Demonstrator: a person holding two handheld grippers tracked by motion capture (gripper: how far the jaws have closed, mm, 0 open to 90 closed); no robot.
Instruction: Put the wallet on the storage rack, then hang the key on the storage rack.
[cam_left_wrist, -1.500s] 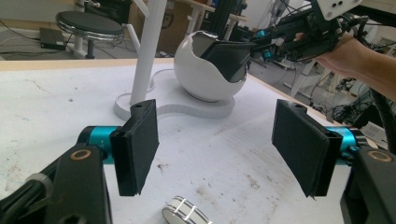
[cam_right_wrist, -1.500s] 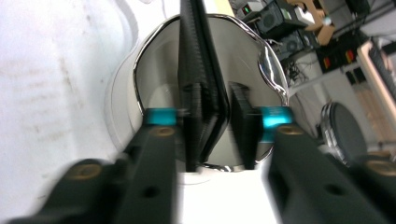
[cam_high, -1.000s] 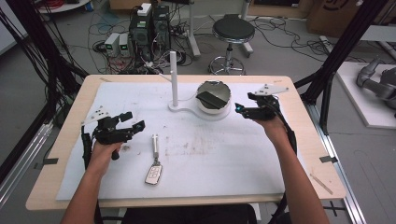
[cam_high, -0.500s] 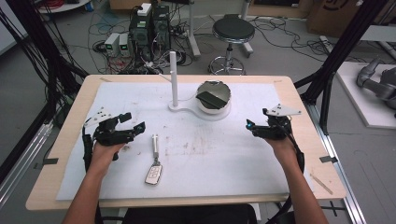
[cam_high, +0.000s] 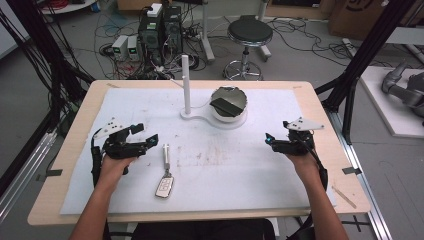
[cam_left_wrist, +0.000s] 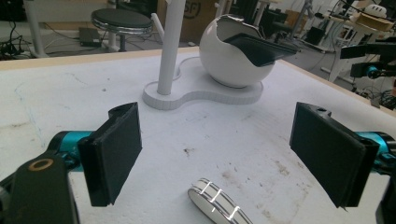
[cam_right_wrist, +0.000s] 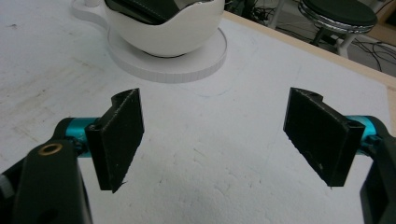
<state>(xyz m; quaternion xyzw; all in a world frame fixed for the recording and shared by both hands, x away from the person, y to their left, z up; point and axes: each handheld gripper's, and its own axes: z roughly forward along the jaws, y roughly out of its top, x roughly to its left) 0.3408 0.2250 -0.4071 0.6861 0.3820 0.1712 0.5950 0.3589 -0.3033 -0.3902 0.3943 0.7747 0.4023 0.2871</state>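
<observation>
the left gripper (cam_high: 150, 140) rests on the white mat (cam_high: 240, 170) with its jaws spread and empty, a car key (cam_high: 165, 180) just beside it; farther right, the white bowl (cam_high: 228, 106) holds a dark wallet (cam_high: 227, 105); the right gripper (cam_high: 269, 140) has just been opening, jaws released, nothing between them.

— What's different from a second ago?
— The right gripper (cam_high: 270, 140) has come away from the white bowl (cam_high: 228, 112), nearer the person and out toward the table's right edge, a bit lower too.
— And its jaws?
— They have just been opening; nothing sits between them.
</observation>
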